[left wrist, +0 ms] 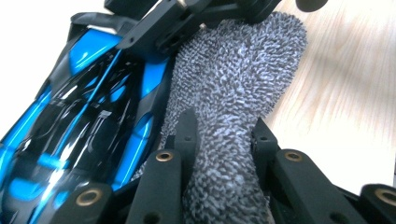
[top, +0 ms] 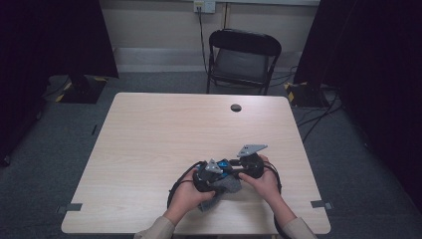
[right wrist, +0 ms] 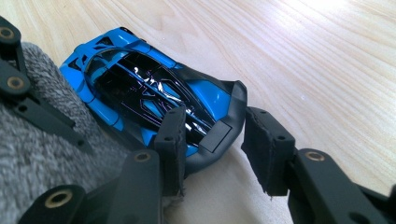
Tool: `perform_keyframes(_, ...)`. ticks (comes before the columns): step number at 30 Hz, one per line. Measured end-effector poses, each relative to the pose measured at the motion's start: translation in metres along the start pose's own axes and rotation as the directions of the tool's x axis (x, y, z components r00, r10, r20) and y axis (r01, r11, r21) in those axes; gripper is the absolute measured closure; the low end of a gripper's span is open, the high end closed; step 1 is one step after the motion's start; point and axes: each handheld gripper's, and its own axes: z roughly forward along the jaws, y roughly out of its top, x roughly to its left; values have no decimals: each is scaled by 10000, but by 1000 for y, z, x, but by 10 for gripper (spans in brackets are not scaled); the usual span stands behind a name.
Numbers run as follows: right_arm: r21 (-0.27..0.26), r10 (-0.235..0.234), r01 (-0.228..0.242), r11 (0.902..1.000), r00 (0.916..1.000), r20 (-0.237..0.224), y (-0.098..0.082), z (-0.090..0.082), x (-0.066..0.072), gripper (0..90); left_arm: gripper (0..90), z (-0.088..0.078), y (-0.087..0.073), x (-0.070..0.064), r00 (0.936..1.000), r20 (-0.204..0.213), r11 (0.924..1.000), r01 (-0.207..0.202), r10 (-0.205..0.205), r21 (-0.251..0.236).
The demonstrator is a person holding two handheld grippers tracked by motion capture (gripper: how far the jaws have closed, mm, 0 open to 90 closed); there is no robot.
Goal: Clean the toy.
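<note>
Grey, nubby cloth (left wrist: pixel 233 93) is pinched between the jaws of the left tool (left wrist: pixel 223 140), which press into it from both sides so that it bunches into a narrow waist there and fans out wider beyond them. Just beside the cloth, touching its edge, lies a blue and black toy car (left wrist: pixel 79 116) with a glossy dark canopy.

From the right tool view the same toy car (right wrist: pixel 154 88) rests on the pale wood tabletop (right wrist: pixel 303 60), its black tail end toward the camera. The right tool (right wrist: pixel 212 154) has its jaws around that tail: one pad lies against the car's rear flank, while a sliver of tabletop shows between the other pad and the black bumper, so I cannot tell if it is truly clamped or only bracketing the car. The cloth (right wrist: pixel 42 149) and the other tool's black linkage sit at the left of this view, against the car's side.

Seen from above, both hands meet near the front edge of the tabletop (top: pixel 164 129), slightly right of centre. The left tool (top: pixel 209 174) and right tool (top: pixel 249 164) are close together, with the car (top: pixel 226 165) a small blue patch between them and the cloth (top: pixel 229 185) just below it. A black folding chair (top: pixel 243 59) stands beyond the far edge.
</note>
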Motion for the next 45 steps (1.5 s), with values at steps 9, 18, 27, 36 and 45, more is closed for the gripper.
perform_keyframes(9,-21,0,0,10000,10000,0,0,0,0,594,717,-15,-14,6,9997,-181,9999,149,-148,41)
perform_keyframes(18,-39,-2,2,10000,10000,-3,0,0,0,593,718,-30,-27,12,9988,-383,9995,314,-313,15)
perform_keyframes(27,-41,0,0,10000,10000,0,0,0,1,593,717,-40,-36,16,9978,-523,9991,413,-413,-25)
perform_keyframes(36,21,-46,46,10000,10000,10,1,0,1,593,717,-52,-46,17,9968,-706,9992,389,-386,40)
perform_keyframes(45,5,-35,35,10000,10000,5,1,1,1,593,717,-59,-51,18,9960,-815,9993,368,-359,98)
